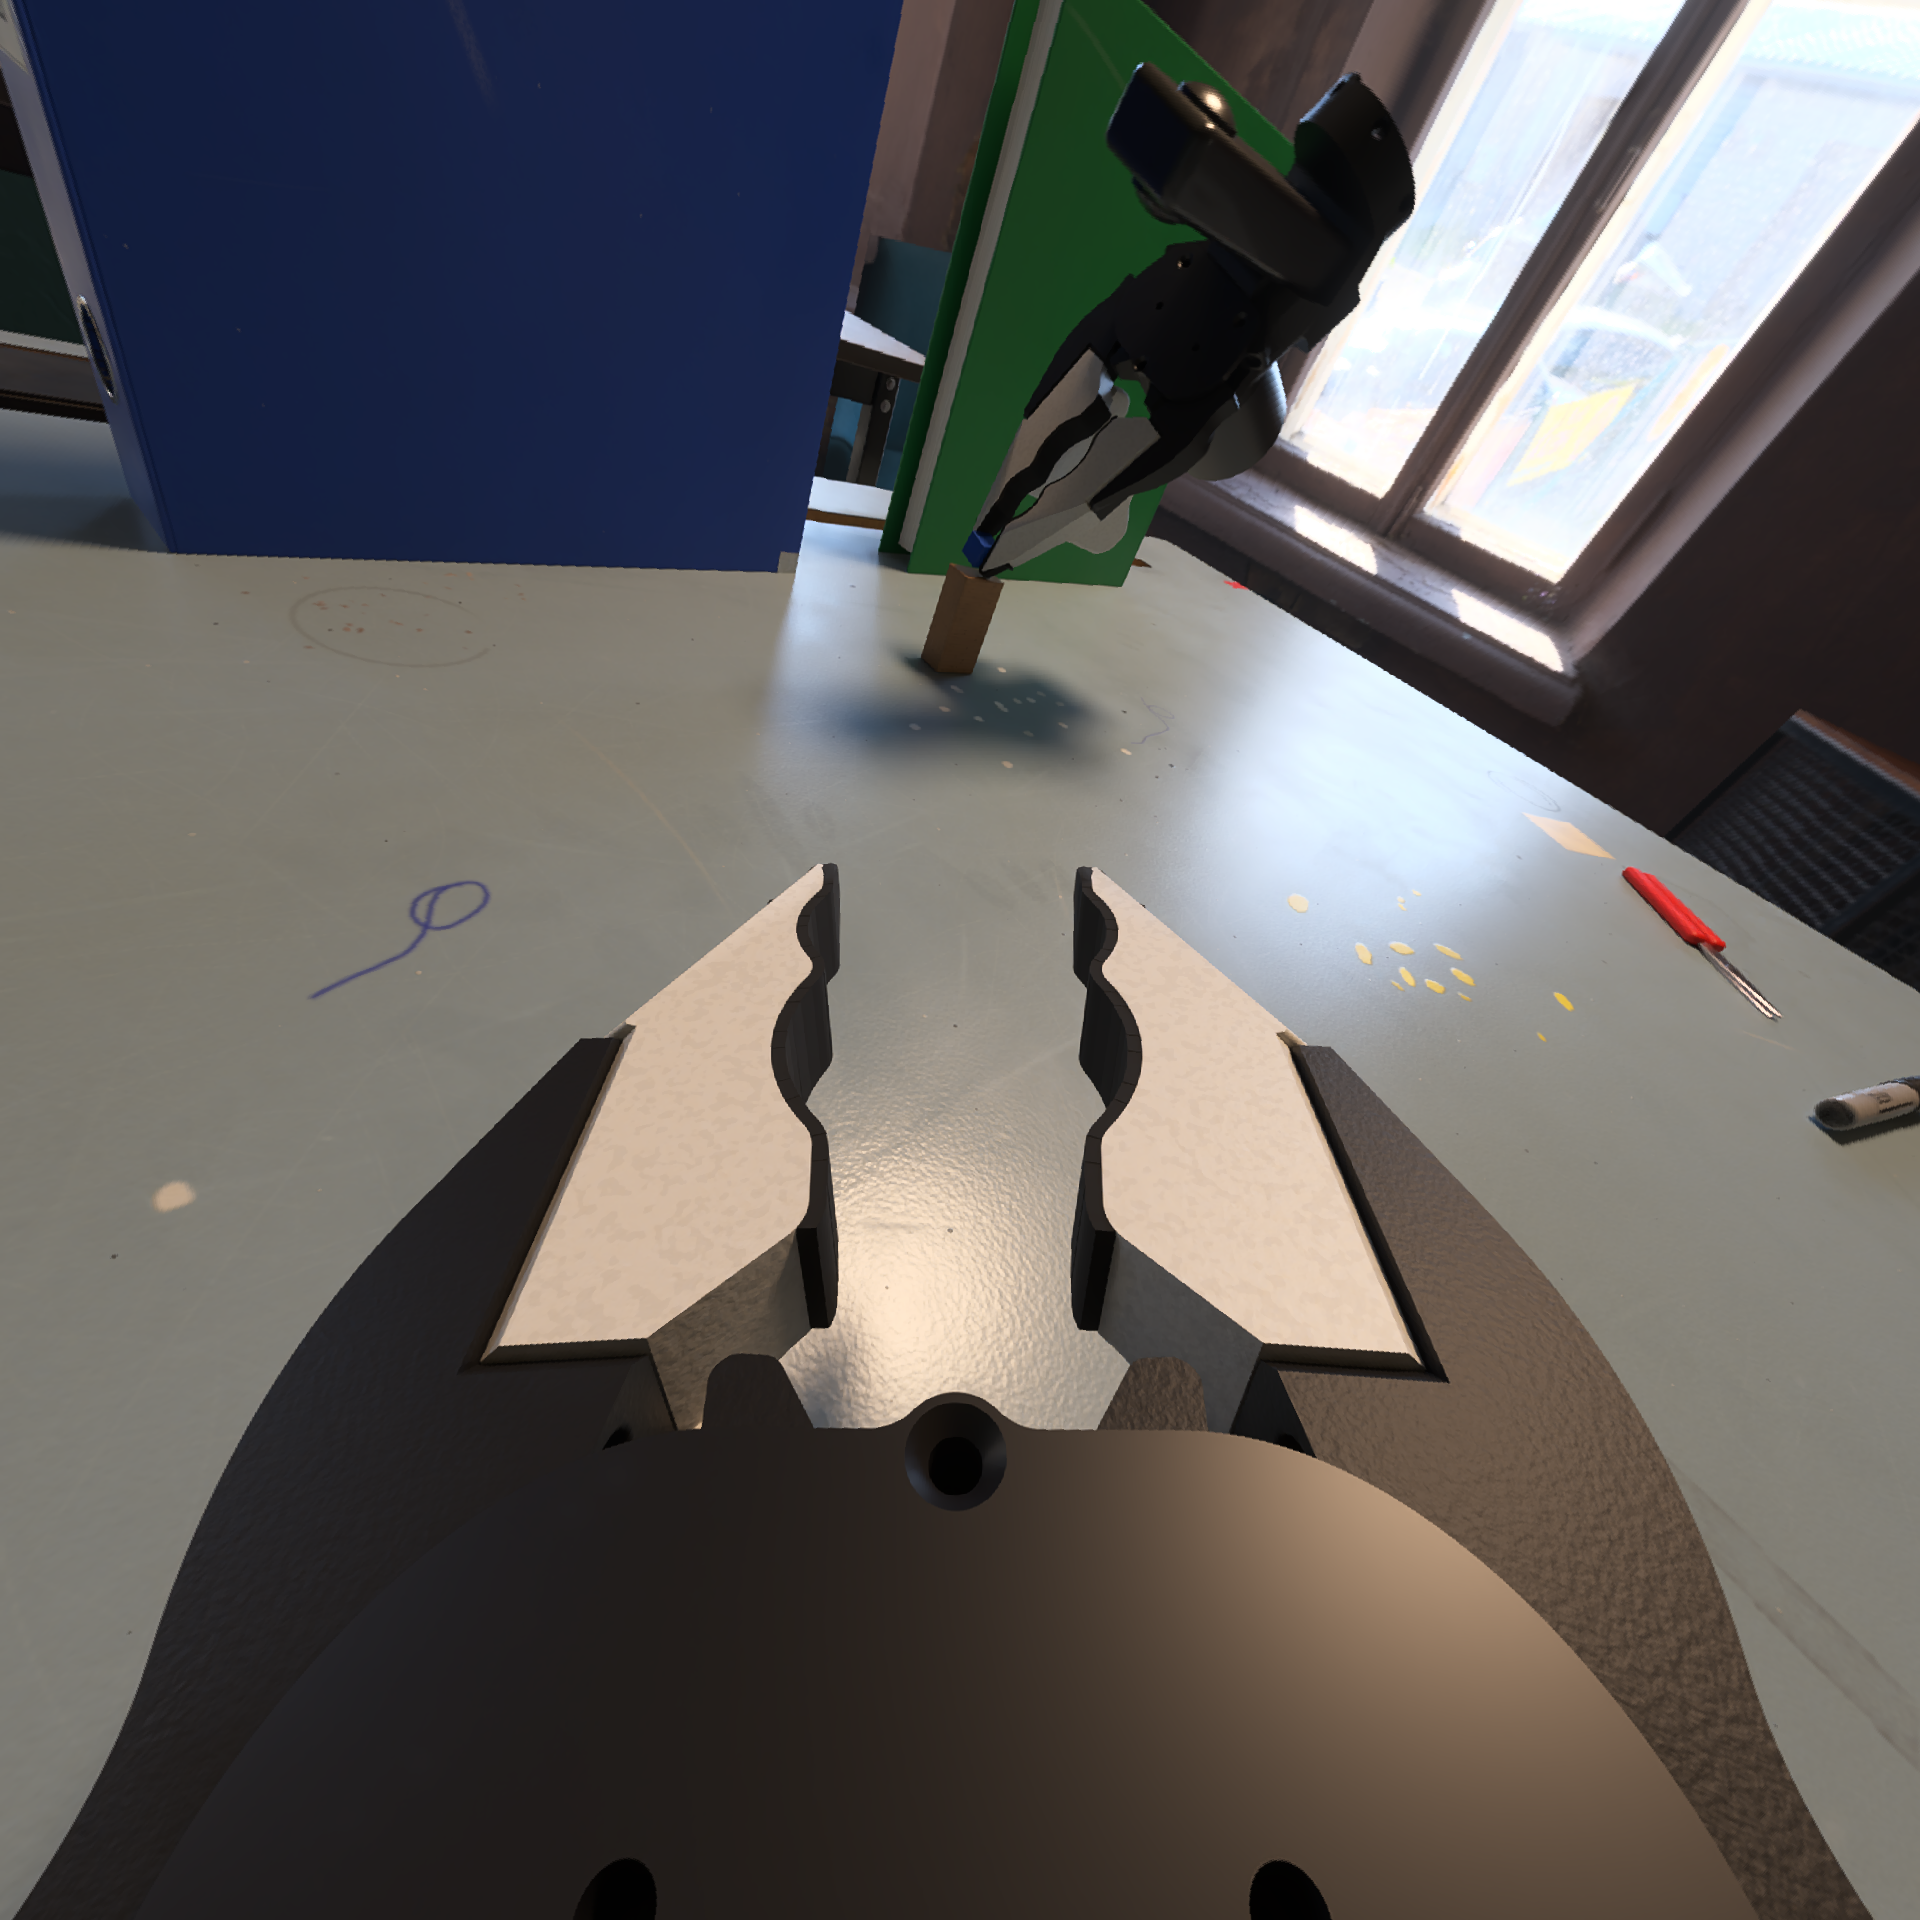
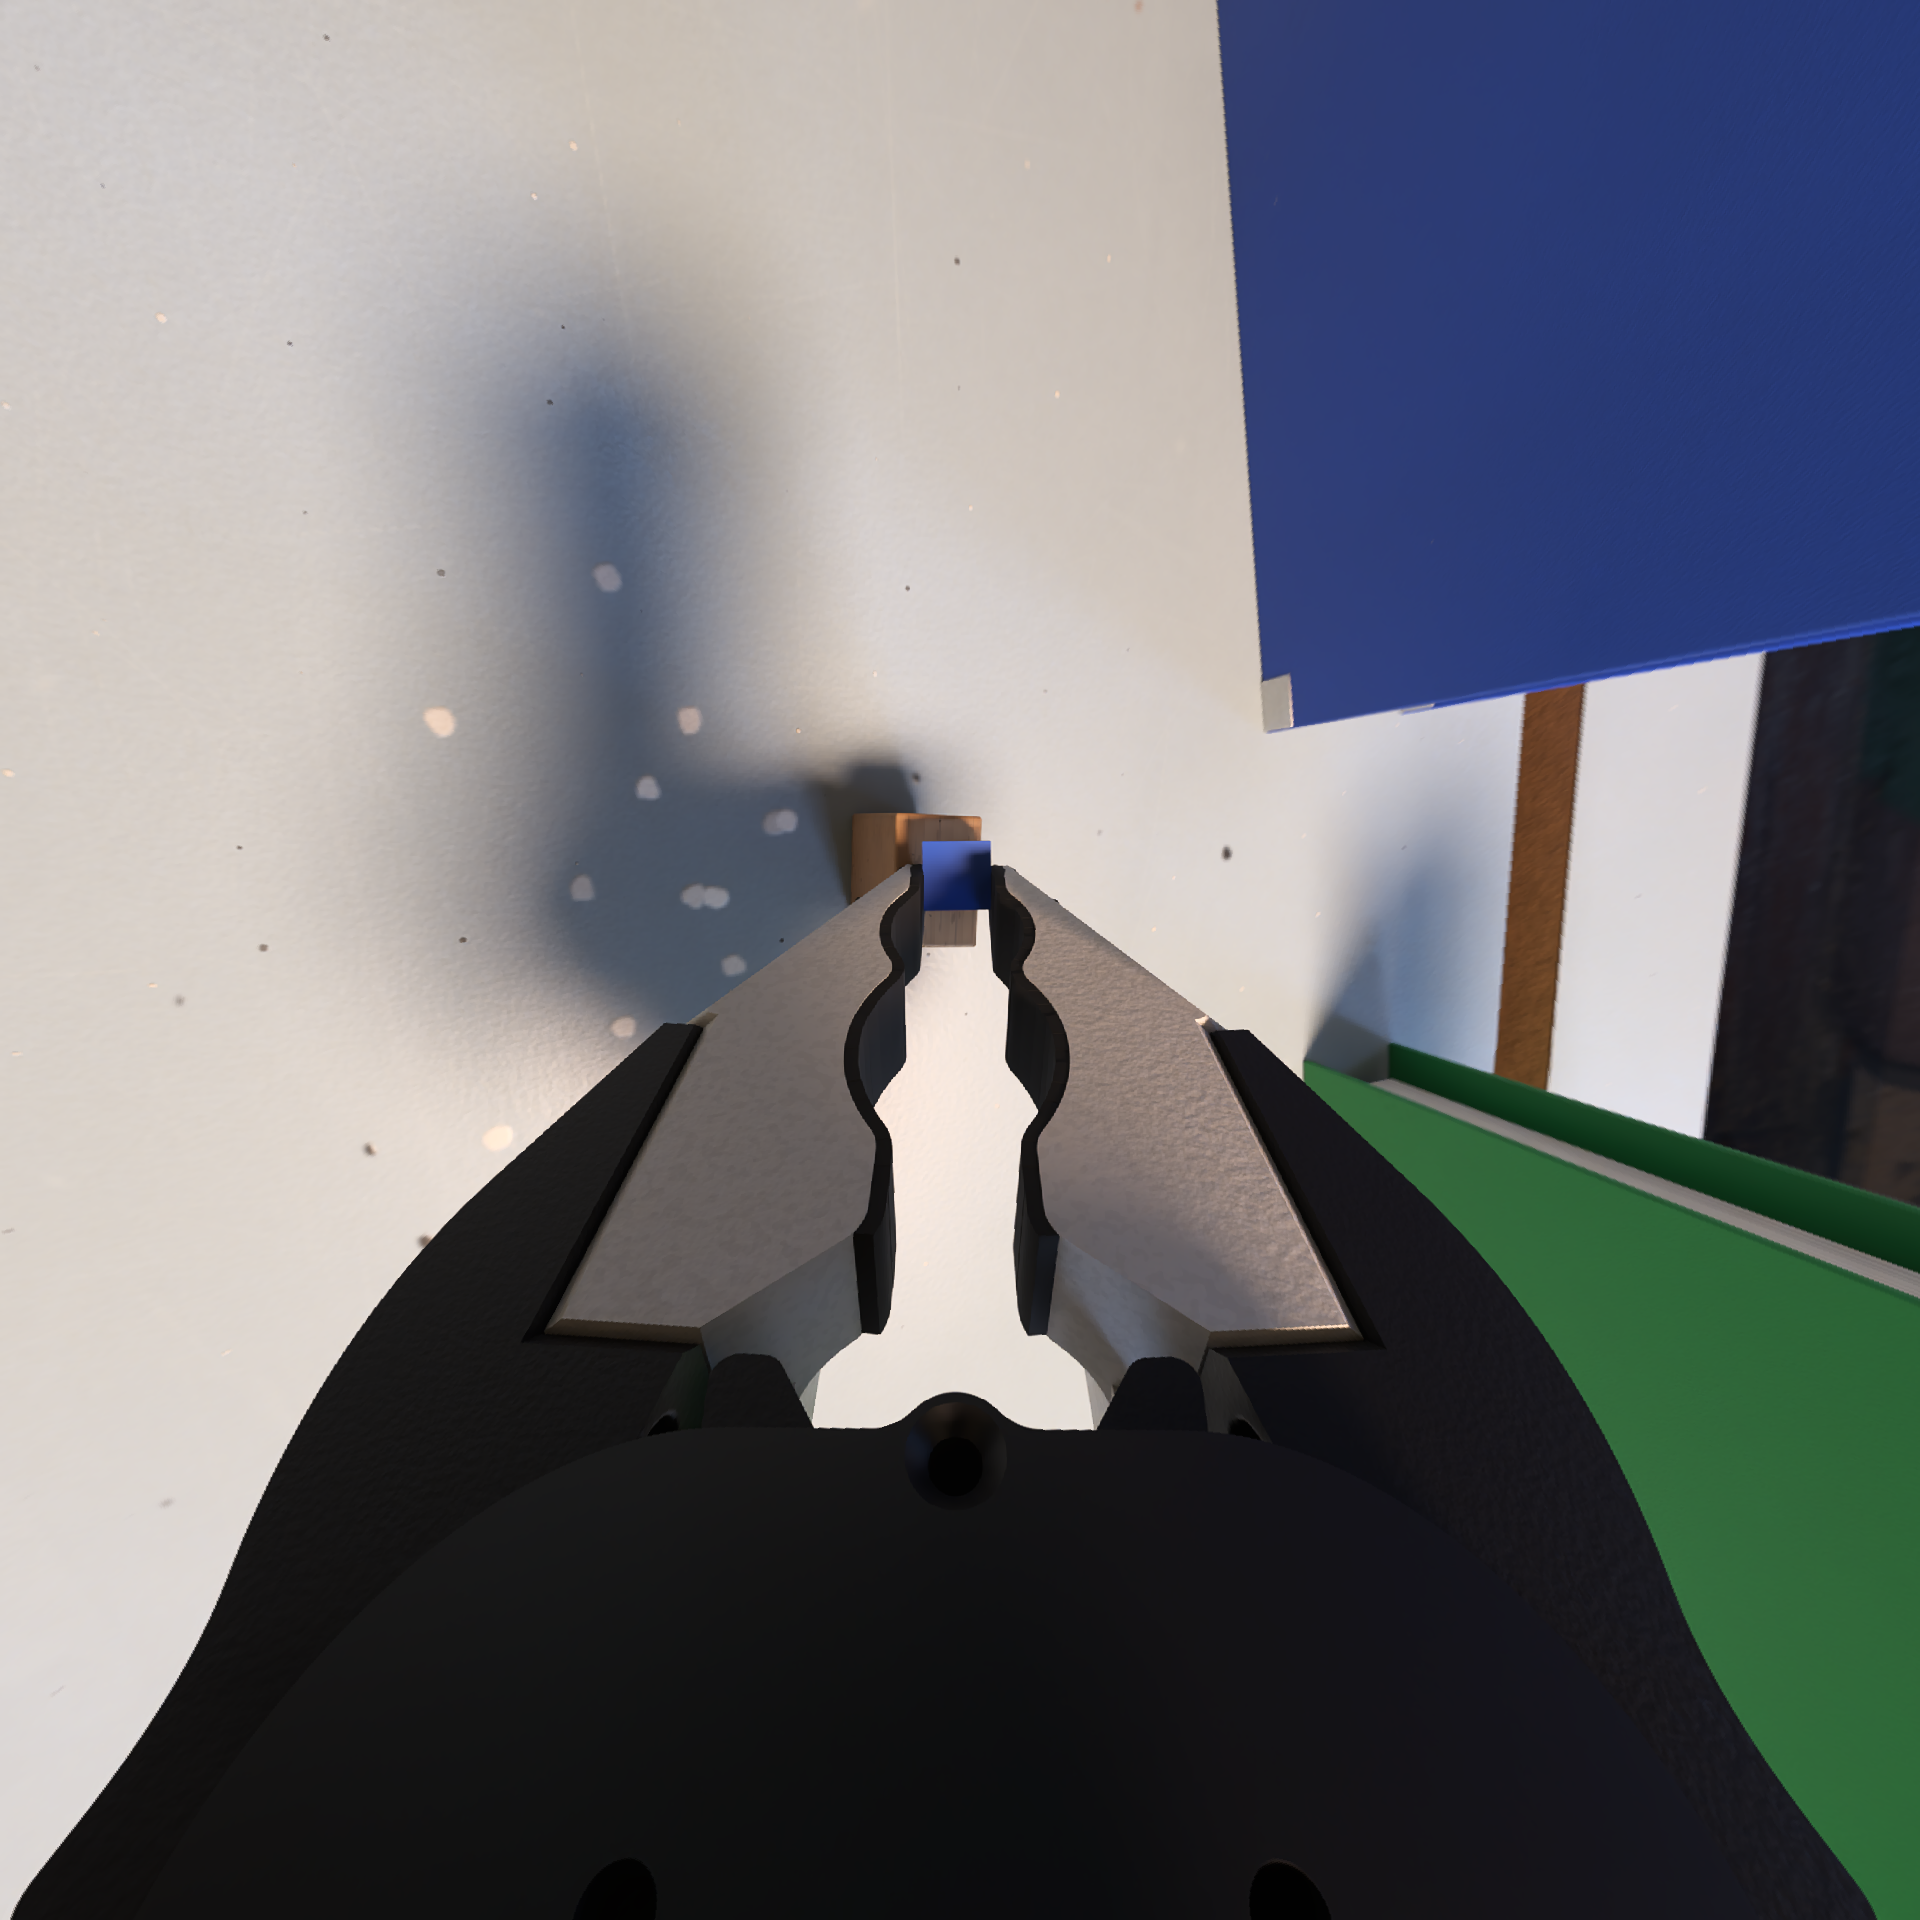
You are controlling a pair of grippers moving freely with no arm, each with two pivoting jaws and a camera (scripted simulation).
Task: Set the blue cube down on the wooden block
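Blue cube half-hidden between right gripper fingertips over wooden block.

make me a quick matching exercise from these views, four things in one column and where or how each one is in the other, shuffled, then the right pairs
Things
1. blue cube
2. wooden block
3. left gripper
4. red screwdriver

States
A. lying flat on the table near its right edge
B. open and empty, low over bare tabletop
C. pinched between the right gripper's fingertips
D. standing upright on the table, just under the cube

Pairs: 1-C, 2-D, 3-B, 4-A
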